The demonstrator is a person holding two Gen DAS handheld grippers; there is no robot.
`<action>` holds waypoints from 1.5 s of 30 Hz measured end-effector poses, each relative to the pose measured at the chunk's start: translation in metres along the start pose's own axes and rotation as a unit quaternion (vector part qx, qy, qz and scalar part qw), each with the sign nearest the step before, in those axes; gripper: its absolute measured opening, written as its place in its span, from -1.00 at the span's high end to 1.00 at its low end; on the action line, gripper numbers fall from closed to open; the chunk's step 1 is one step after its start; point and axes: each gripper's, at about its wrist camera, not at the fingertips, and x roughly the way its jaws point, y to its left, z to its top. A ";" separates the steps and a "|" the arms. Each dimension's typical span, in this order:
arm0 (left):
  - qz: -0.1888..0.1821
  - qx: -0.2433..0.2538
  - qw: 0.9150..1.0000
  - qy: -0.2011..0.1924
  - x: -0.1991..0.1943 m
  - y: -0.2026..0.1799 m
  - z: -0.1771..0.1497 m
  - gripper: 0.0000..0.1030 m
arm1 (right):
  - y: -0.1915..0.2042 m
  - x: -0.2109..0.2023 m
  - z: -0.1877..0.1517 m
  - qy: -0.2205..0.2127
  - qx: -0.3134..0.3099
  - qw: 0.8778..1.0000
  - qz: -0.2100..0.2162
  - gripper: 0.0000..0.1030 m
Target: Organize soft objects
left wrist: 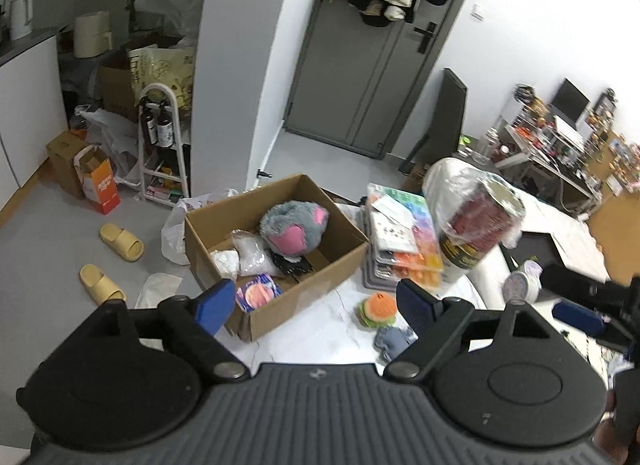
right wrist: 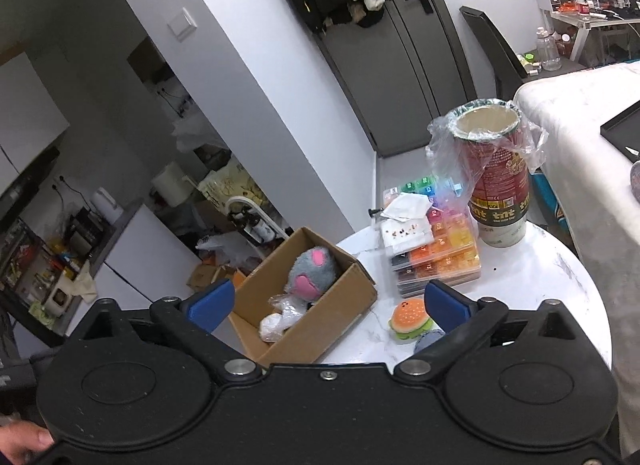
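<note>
An open cardboard box (left wrist: 340, 265) (right wrist: 344, 305) stands on the white round table (left wrist: 320, 329) (right wrist: 540, 277). Inside lie a grey and pink plush (left wrist: 294, 227) (right wrist: 312, 271), white bagged soft items (left wrist: 244, 255) (right wrist: 280, 319) and a pink packet (left wrist: 258, 292). A burger plush (left wrist: 378, 309) (right wrist: 411, 319) and a grey-blue soft item (left wrist: 392, 341) (right wrist: 428, 339) lie on the table right of the box. My left gripper (left wrist: 316, 305) is open and empty above the box's near edge. My right gripper (right wrist: 328, 301) is open and empty above the box and burger; it also shows in the left wrist view (left wrist: 580, 305).
A stack of colourful bead cases (left wrist: 404, 241) (right wrist: 436, 253) and a tall red can in a plastic bag (left wrist: 476, 225) (right wrist: 500, 181) stand behind the burger. A white-covered surface (right wrist: 580, 113) lies right. Slippers (left wrist: 120, 241), boxes and a rack (left wrist: 160, 145) are on the floor left.
</note>
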 end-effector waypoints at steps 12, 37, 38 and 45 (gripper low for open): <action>0.000 0.007 1.000 0.000 -0.010 -0.003 -0.023 -0.68 | 0.000 -0.007 -0.017 -0.001 -0.007 1.000 -0.002 -1.00; 0.017 0.053 0.998 0.021 0.008 -0.020 -0.058 -0.68 | -0.052 -0.018 -0.077 0.025 0.010 0.999 -0.029 -1.00; 0.017 0.055 0.998 0.021 0.008 -0.020 -0.059 -0.68 | -0.053 -0.017 -0.079 0.026 0.007 0.999 -0.032 -1.00; 0.031 0.088 0.995 0.026 0.021 -0.029 -0.063 -0.68 | -0.058 -0.011 -0.088 0.029 -0.008 0.999 -0.043 -1.00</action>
